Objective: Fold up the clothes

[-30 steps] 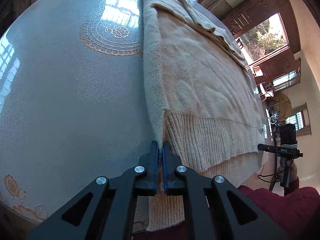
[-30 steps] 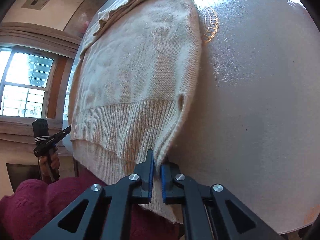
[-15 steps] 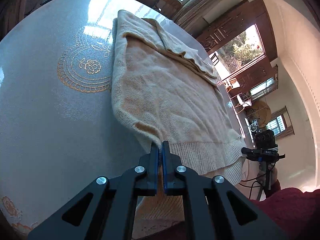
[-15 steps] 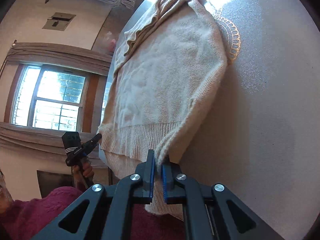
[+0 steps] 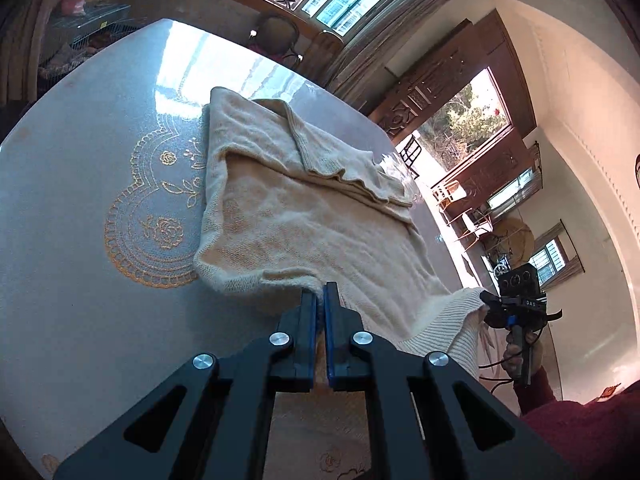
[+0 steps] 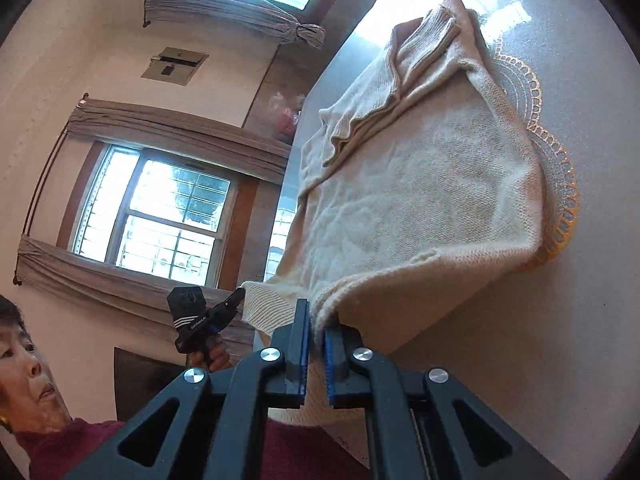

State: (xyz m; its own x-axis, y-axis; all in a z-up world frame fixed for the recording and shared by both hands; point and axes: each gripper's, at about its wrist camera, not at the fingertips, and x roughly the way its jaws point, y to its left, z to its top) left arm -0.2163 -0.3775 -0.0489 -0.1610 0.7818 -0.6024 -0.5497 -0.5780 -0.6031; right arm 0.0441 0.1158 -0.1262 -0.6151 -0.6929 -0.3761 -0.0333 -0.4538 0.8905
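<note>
We see a cream sweater (image 5: 304,216) lying on the grey surface (image 5: 80,280), its near hem raised off it. Our left tongs (image 5: 319,300) are clenched on the hem's left corner, knit pinched between the blue pads (image 5: 308,320). Our right tongs (image 6: 313,320) are clenched on the right corner in the same way. Between the two corners the ribbed hem (image 5: 448,324) sags. The far part of the sweater rests flat, with a folded sleeve (image 6: 424,40) across it. A gold embroidered medallion (image 5: 156,236) shows on the surface beside the sweater, partly under its edge.
</note>
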